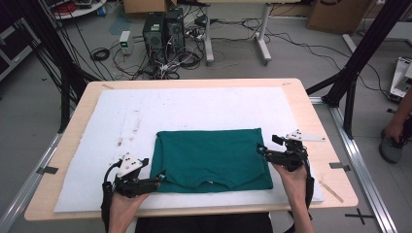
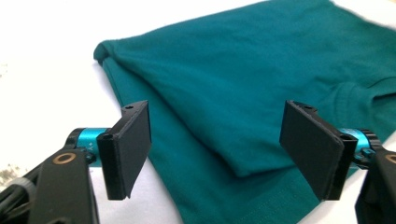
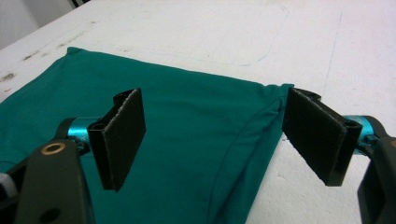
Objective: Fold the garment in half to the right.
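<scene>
Two tongs flank a folded green shirt (image 1: 211, 159) lying on the white mat (image 1: 194, 104) toward the near edge of the table (image 1: 311, 111). Left tongs (image 1: 156, 180), jaws spread, sit at the shirt's near-left corner, with cloth between the pads but not pinched. Right tongs (image 1: 262, 148), likewise spread and empty, straddle the shirt's right edge. Nothing lies between tongs and cloth. Beyond the table's far edge: computer towers (image 1: 163, 30), tangled cables (image 1: 170, 63), desk legs (image 1: 262, 34). Black frame struts (image 1: 357, 63) stand past the right edge.
</scene>
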Available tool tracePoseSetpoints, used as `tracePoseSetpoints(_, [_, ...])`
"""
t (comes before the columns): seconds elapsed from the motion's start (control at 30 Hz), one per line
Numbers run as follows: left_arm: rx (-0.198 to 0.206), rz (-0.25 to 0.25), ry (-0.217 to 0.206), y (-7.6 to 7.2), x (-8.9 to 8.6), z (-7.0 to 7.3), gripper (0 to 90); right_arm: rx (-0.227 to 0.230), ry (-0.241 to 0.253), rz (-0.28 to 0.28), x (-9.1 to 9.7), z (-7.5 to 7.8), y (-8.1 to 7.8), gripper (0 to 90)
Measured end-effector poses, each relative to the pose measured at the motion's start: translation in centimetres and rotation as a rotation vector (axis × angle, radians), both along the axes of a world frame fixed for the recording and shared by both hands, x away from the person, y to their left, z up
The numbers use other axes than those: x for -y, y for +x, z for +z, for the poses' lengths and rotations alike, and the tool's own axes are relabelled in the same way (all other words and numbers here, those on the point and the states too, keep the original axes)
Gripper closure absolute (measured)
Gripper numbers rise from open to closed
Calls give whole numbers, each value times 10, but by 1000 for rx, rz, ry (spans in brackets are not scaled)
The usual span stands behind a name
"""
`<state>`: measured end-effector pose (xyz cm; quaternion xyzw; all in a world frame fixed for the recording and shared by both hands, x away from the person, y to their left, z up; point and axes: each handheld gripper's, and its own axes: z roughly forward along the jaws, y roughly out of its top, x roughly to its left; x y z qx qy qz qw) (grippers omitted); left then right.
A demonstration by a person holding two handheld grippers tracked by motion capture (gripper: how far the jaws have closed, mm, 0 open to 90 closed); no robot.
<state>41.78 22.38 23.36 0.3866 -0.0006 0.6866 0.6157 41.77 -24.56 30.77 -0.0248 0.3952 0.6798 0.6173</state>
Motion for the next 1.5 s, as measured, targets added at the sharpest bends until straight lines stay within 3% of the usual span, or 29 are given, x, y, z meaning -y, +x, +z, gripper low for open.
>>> tracePoseSetpoints(0.17, [-29,20,-66,8,9,5,234,-8,-3,-1,-2,0,1,219])
tracePoseSetpoints(0.33, [-48,86,-140,16,17,8,232,-10,-10,-2,-5,0,1,220])
tracePoseSetpoints(0.5, [-112,98,-166,24,16,10,232,-9,-15,-4,-5,1,1,220])
tracePoseSetpoints(0.6, [-122,90,-172,24,15,9,233,-11,-14,-4,-5,1,2,220])
tracePoseSetpoints(0.87, [-122,67,-151,25,15,7,306,-14,-12,-5,-6,1,1,221])
tracePoseSetpoints(1.03, [-105,52,-111,27,13,3,408,-7,-23,-4,-10,-1,-2,220])
tracePoseSetpoints(1.2, [-96,41,-88,27,12,2,478,-6,-55,0,-23,-1,-4,220])
tracePoseSetpoints(1.3, [-93,22,-46,28,12,1,603,-8,-78,-8,-32,1,-4,220])
tracePoseSetpoints(1.5, [-111,-11,-12,29,8,3,669,-14,-143,-21,-54,13,-13,221])
